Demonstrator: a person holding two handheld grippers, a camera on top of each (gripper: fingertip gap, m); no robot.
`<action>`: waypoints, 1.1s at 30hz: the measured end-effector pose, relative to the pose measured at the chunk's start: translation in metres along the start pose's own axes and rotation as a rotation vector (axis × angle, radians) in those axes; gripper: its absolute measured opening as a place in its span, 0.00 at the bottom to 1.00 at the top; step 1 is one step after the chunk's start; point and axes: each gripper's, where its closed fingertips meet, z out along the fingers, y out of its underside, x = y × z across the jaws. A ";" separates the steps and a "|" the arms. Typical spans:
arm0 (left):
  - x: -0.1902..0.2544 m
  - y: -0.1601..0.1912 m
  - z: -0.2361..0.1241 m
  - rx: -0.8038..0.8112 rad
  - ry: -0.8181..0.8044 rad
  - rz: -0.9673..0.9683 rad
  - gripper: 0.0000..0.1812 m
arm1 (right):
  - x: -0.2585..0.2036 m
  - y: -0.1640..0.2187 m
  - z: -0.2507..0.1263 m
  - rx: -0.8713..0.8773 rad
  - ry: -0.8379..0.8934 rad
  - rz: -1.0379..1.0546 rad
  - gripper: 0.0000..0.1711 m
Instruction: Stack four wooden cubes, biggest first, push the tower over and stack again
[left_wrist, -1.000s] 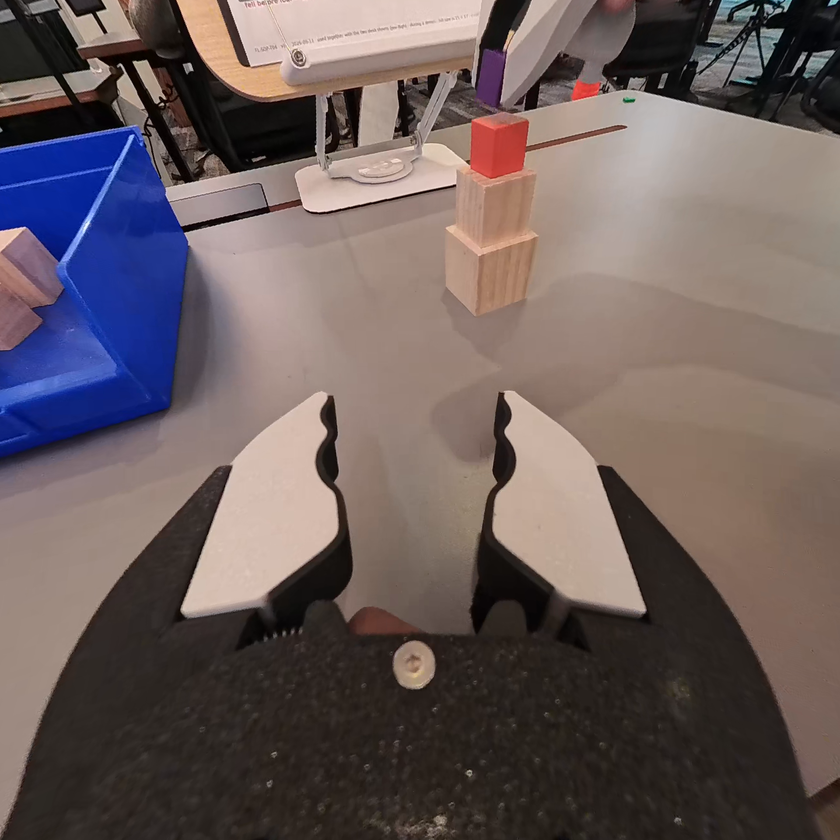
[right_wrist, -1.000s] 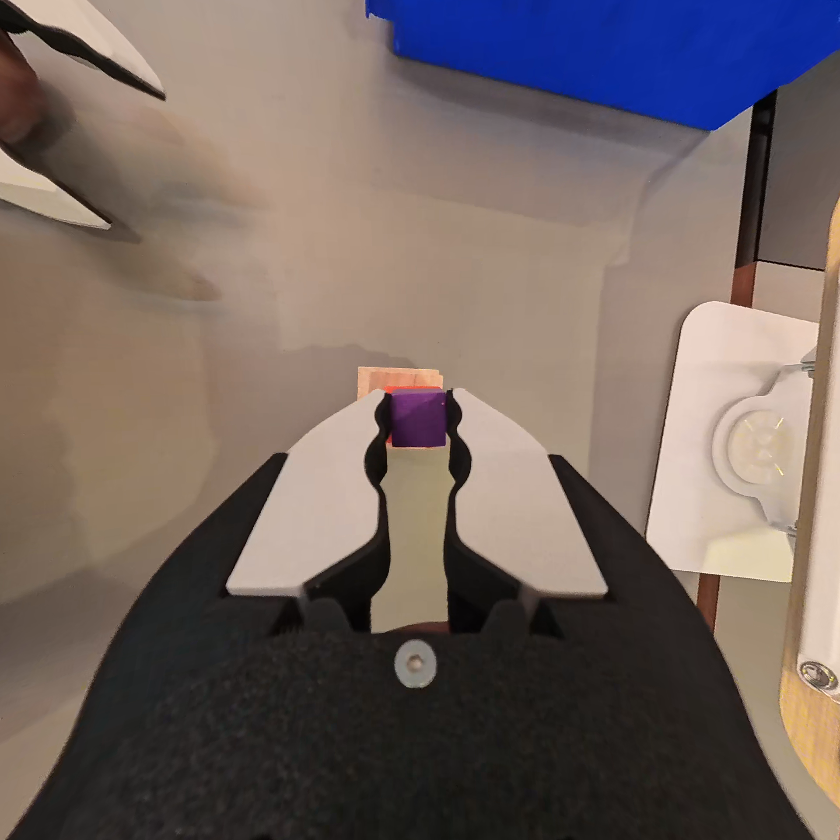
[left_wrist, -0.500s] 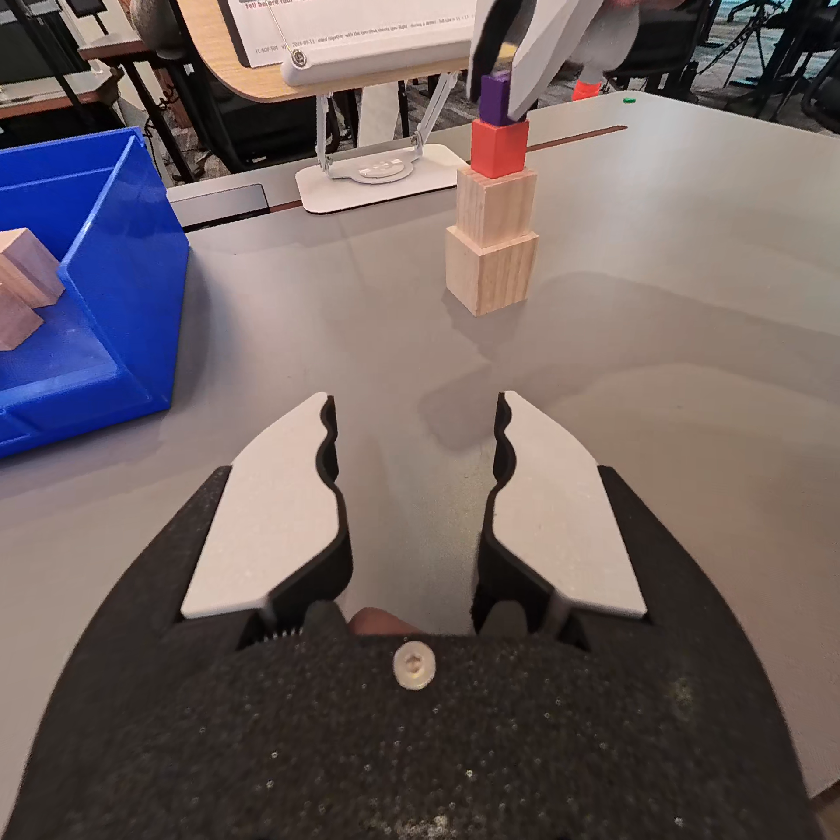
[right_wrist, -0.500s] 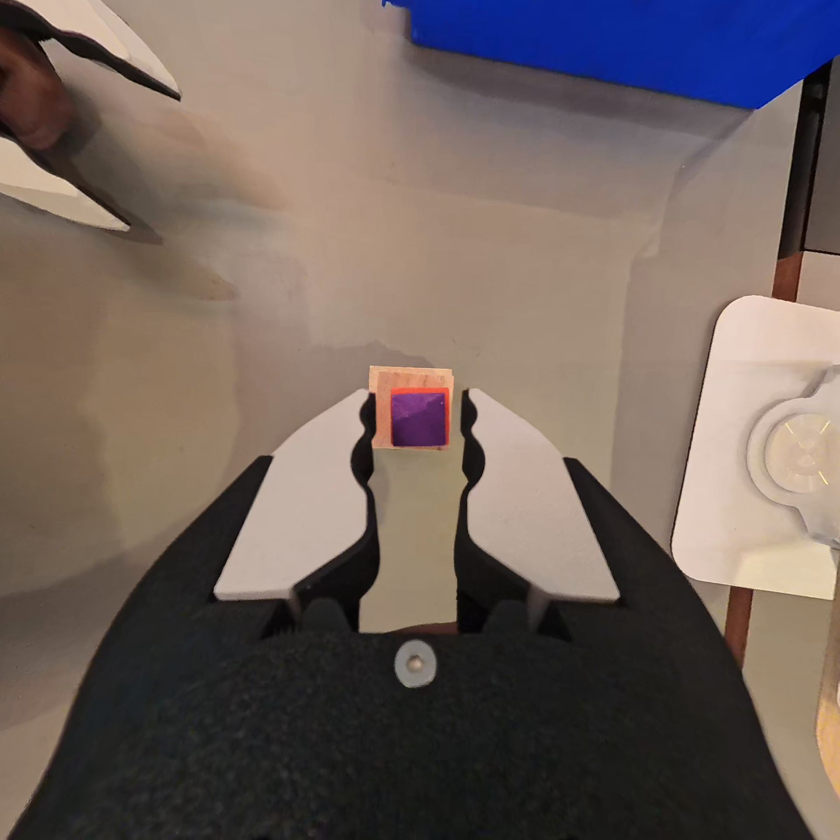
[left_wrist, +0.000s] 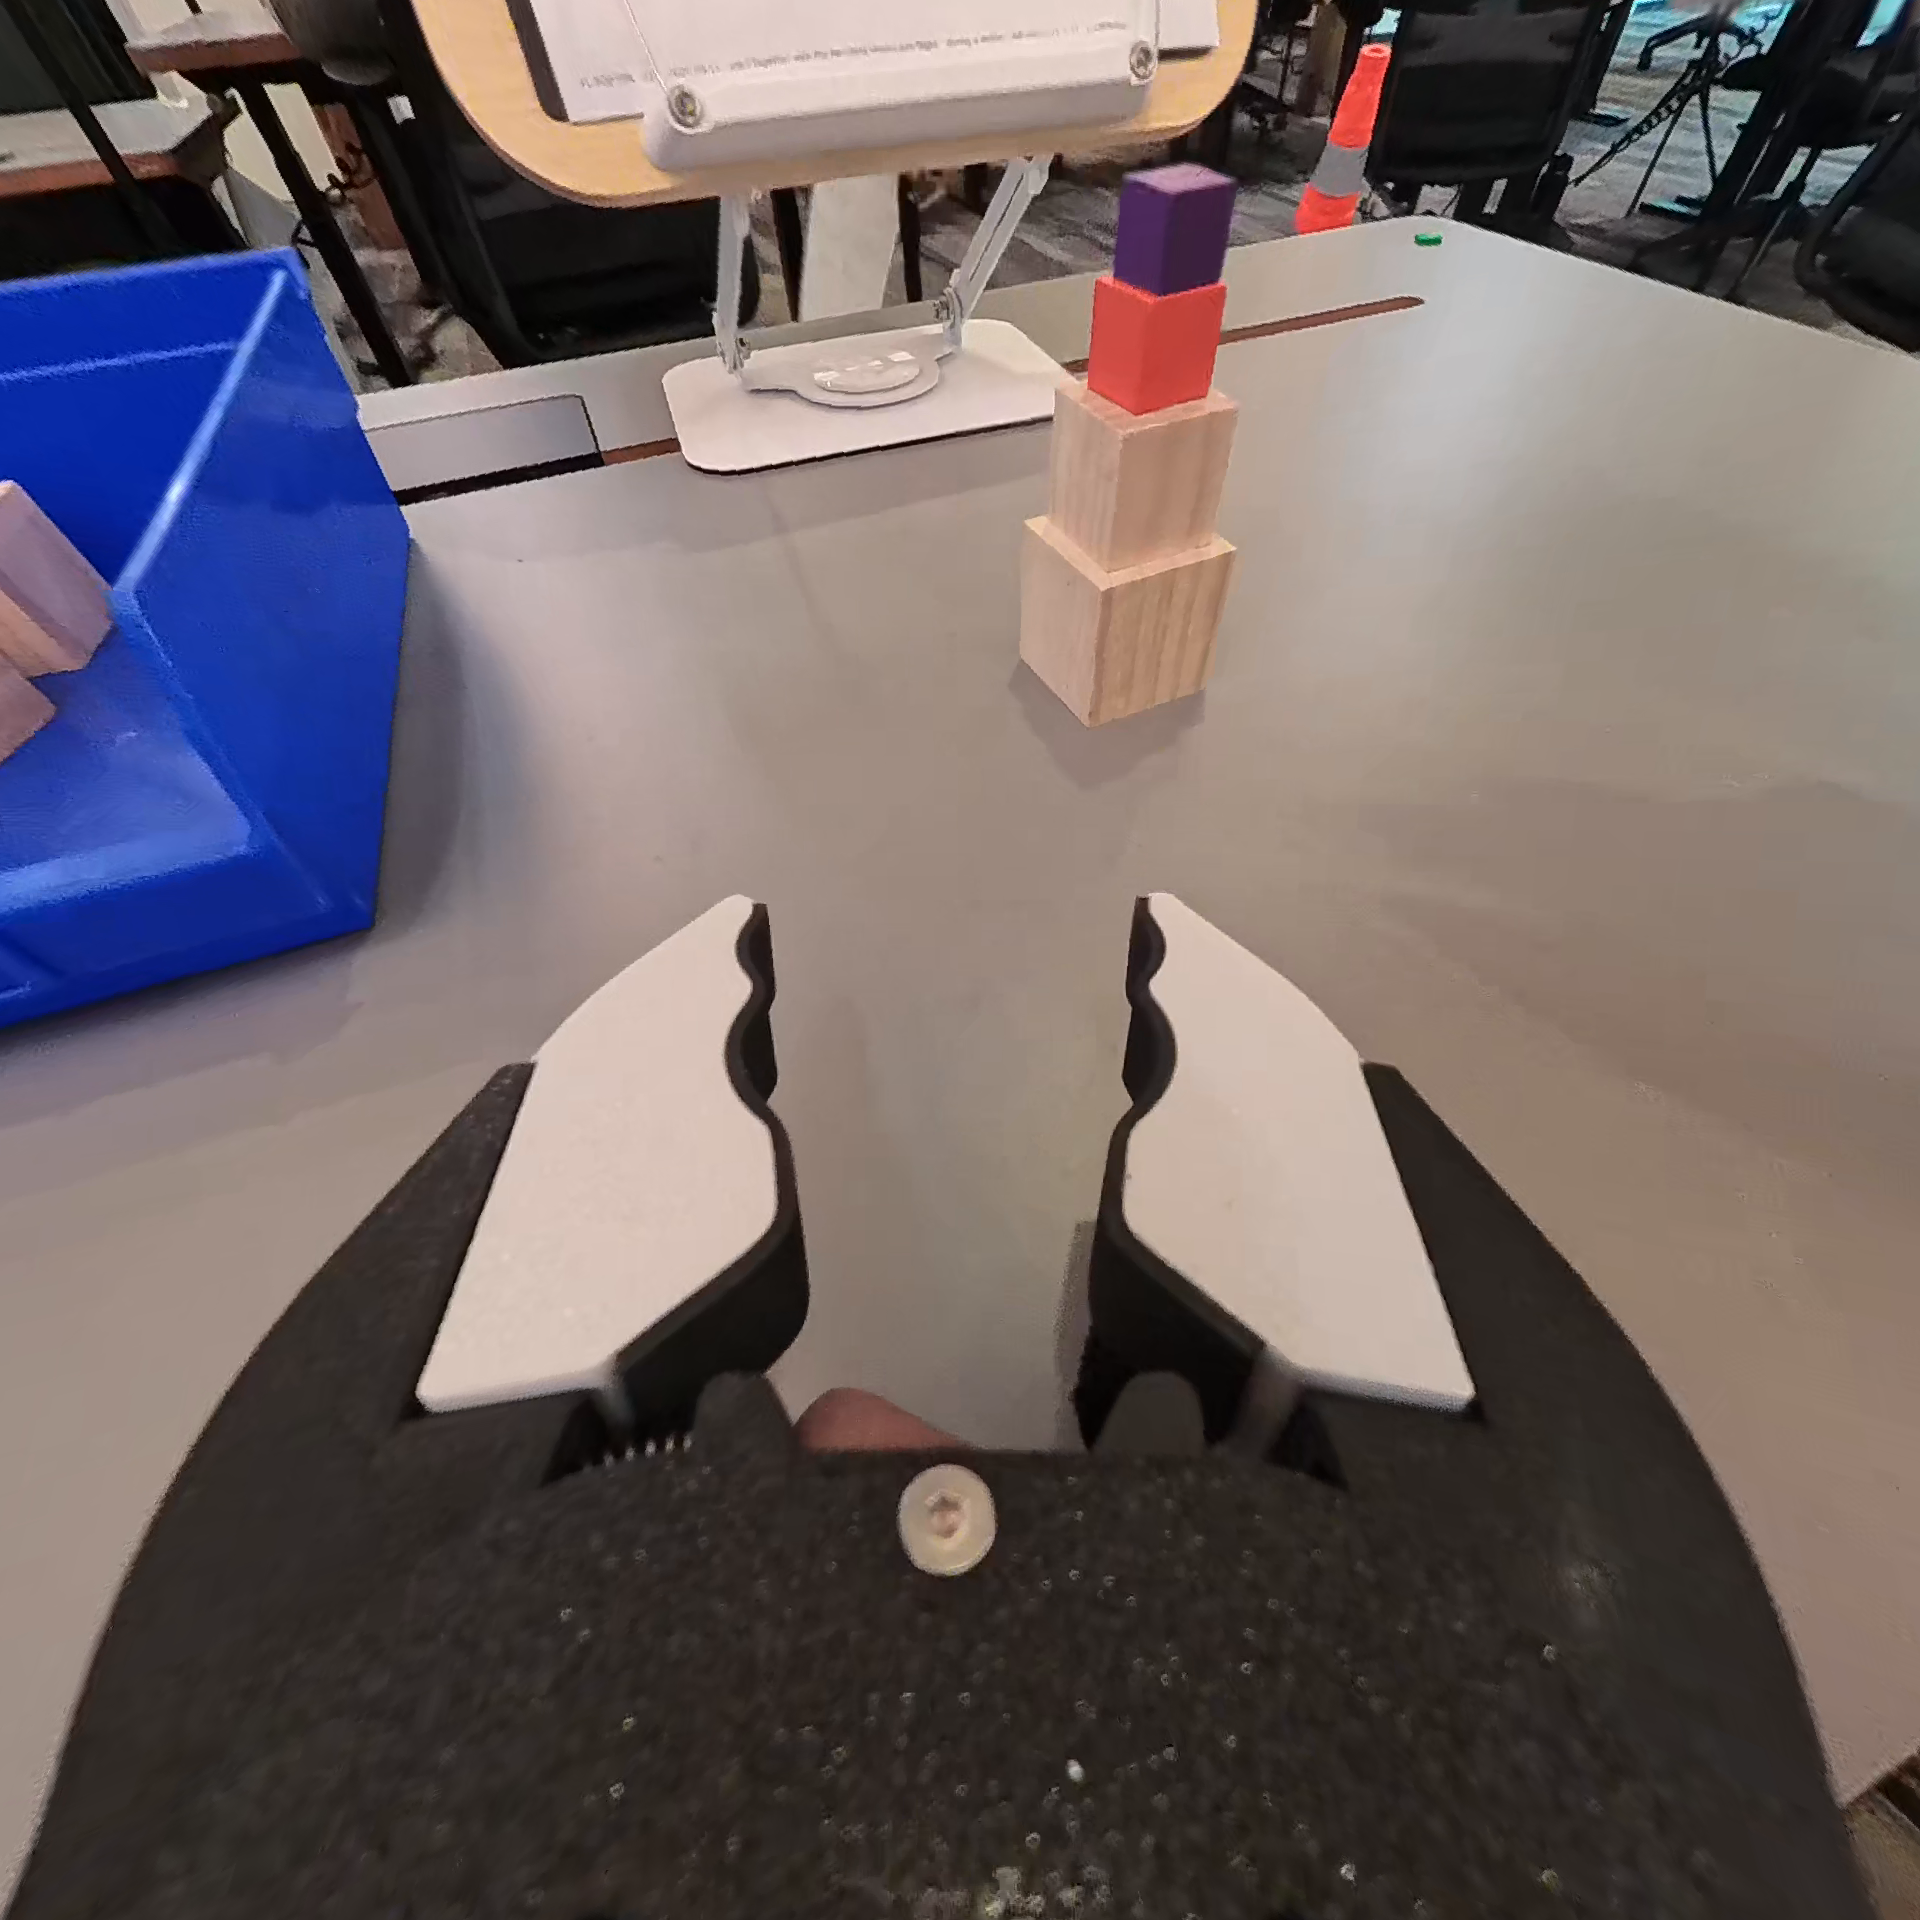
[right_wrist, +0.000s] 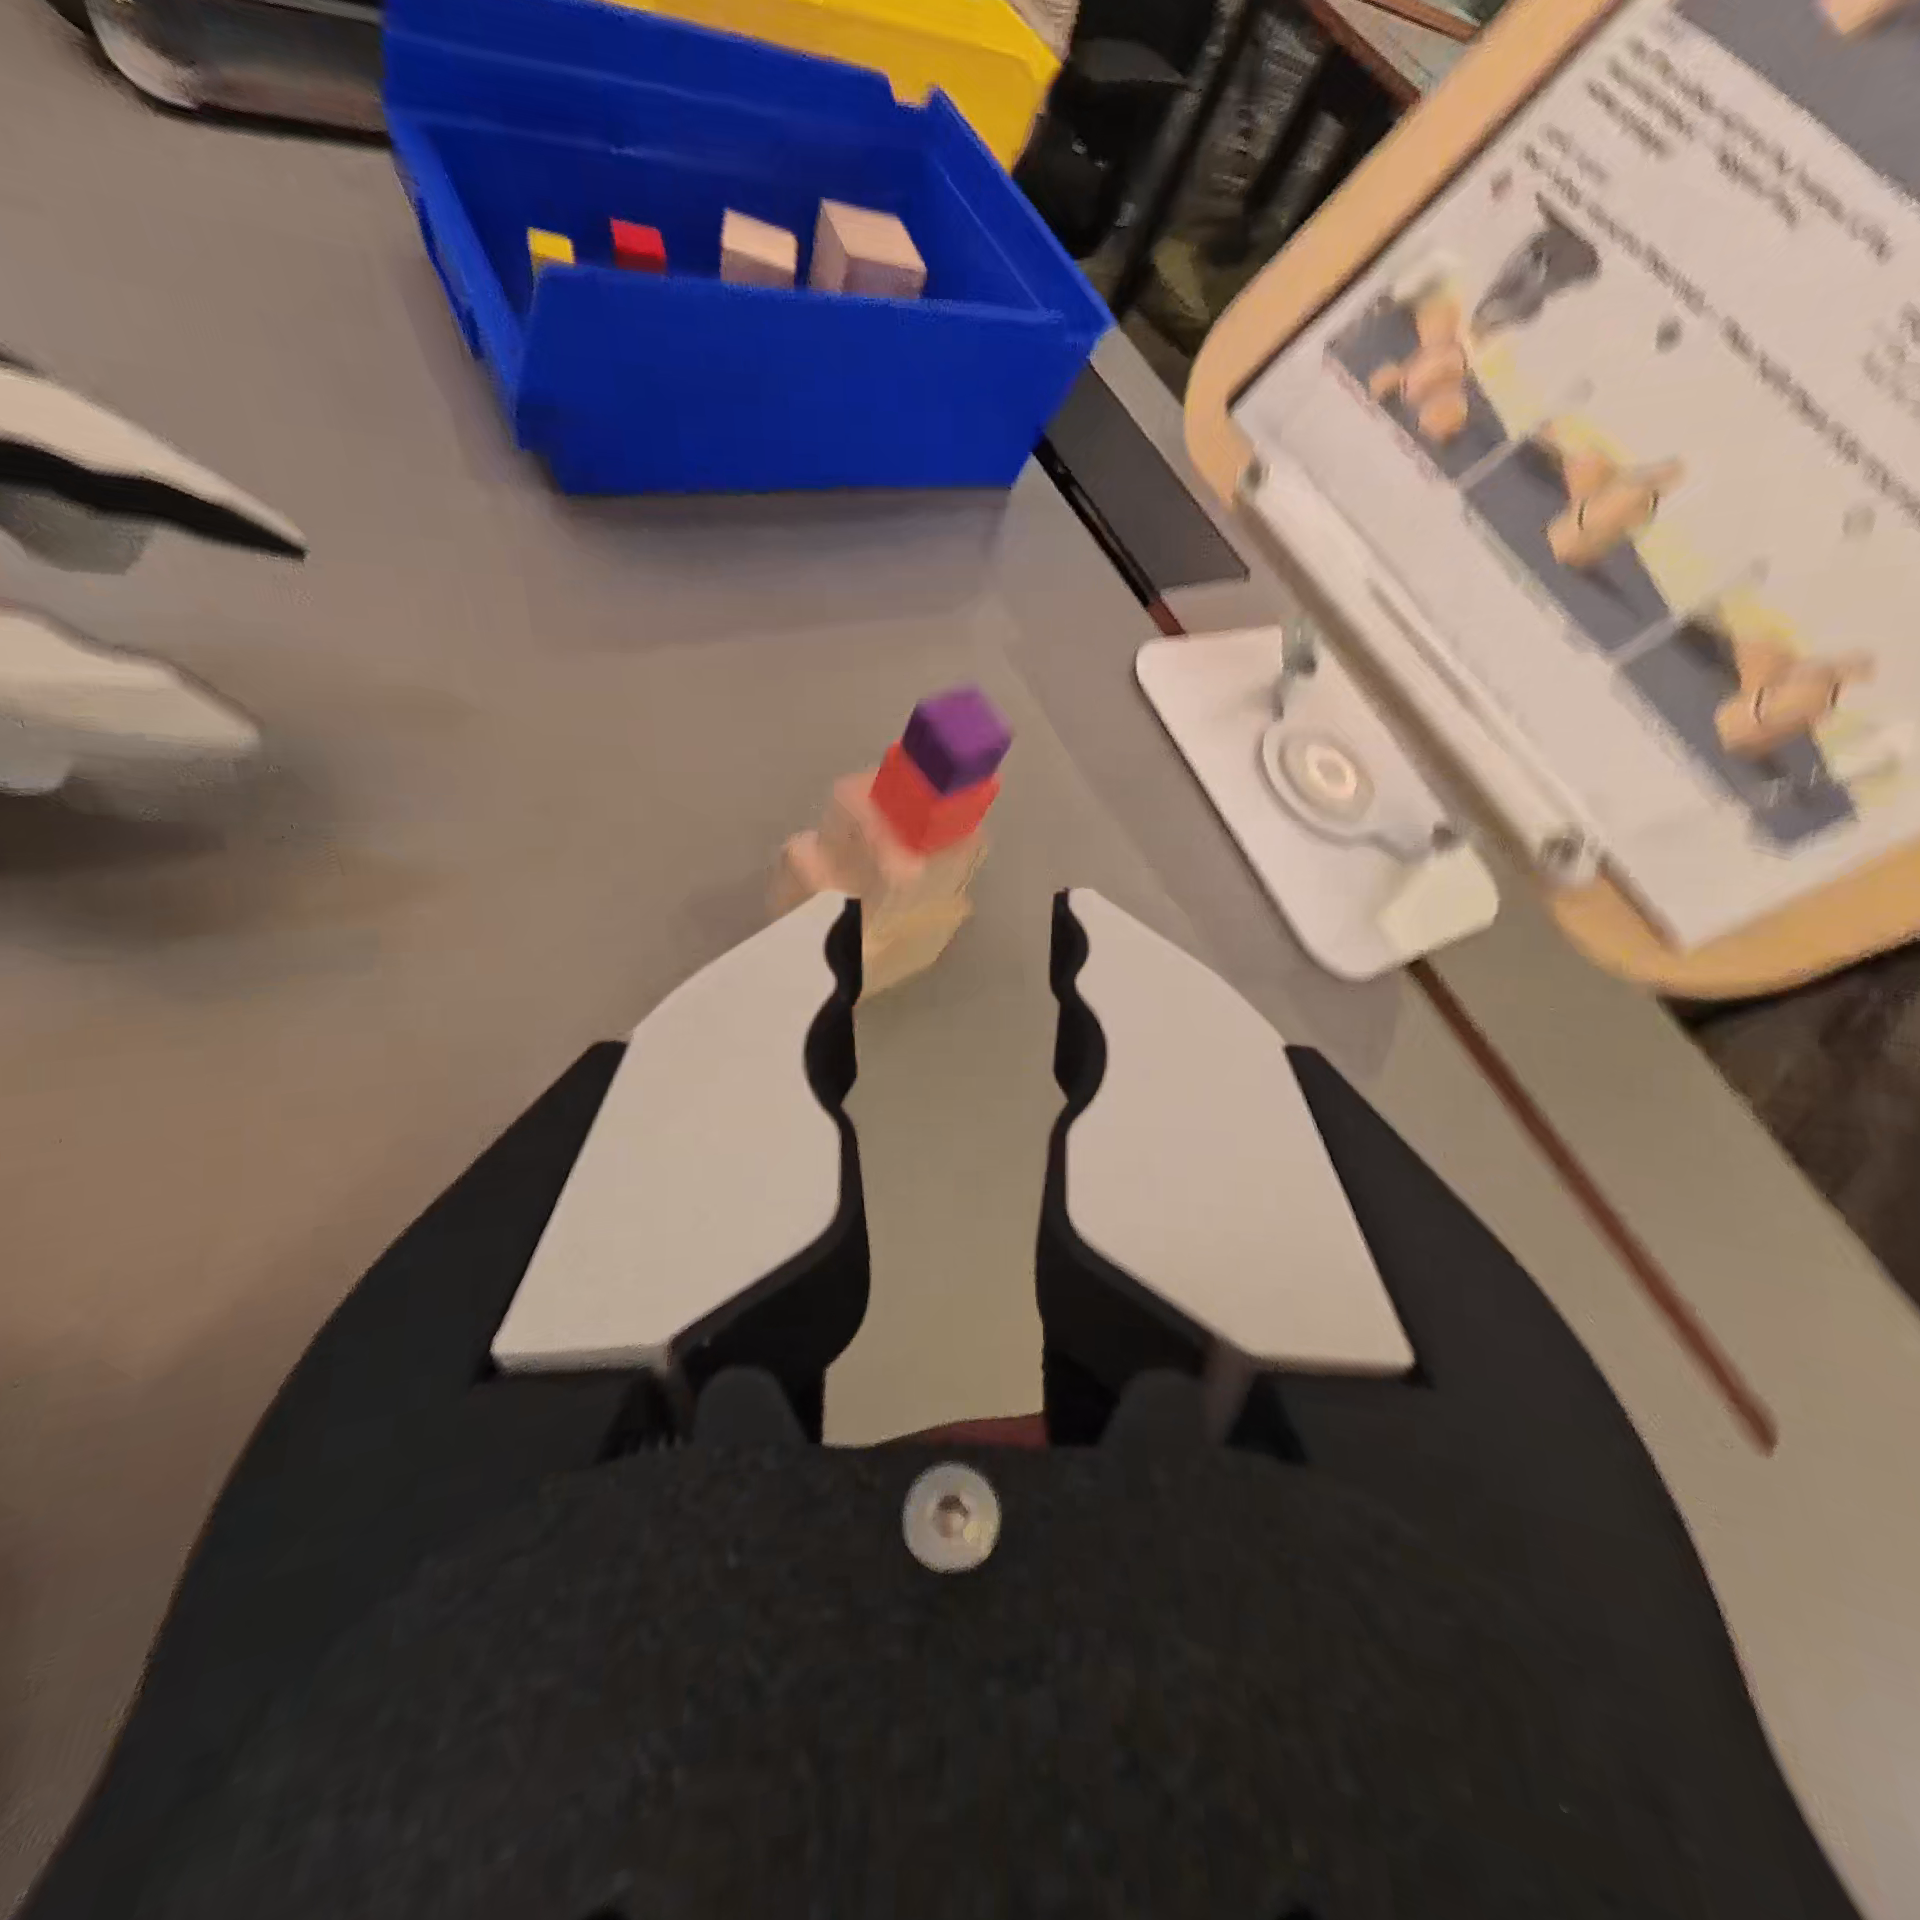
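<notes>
The purple cube (left_wrist: 1174, 231) has just been let go and sits atop the red cube (left_wrist: 1153, 348): four high, tower built, so the push comes next, I'd say. The right gripper (right_wrist: 956, 940) has backed off, fingers parted and empty; the left gripper (left_wrist: 951, 956) waits wide open, holding nothing. Only the blurry right view shows what look like spare cubes in the blue bin (right_wrist: 769, 395).
</notes>
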 end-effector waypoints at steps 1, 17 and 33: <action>-0.001 0.000 0.001 -0.011 0.013 -0.007 0.34 | -0.012 0.016 -0.008 0.001 0.027 0.033 0.20; -0.002 0.002 0.023 -0.198 0.185 -0.092 0.07 | -0.063 0.129 -0.046 -0.067 0.157 0.329 0.15; 0.049 0.012 0.050 -0.444 0.514 0.389 0.00 | -0.077 0.134 -0.040 -0.126 0.120 0.209 0.13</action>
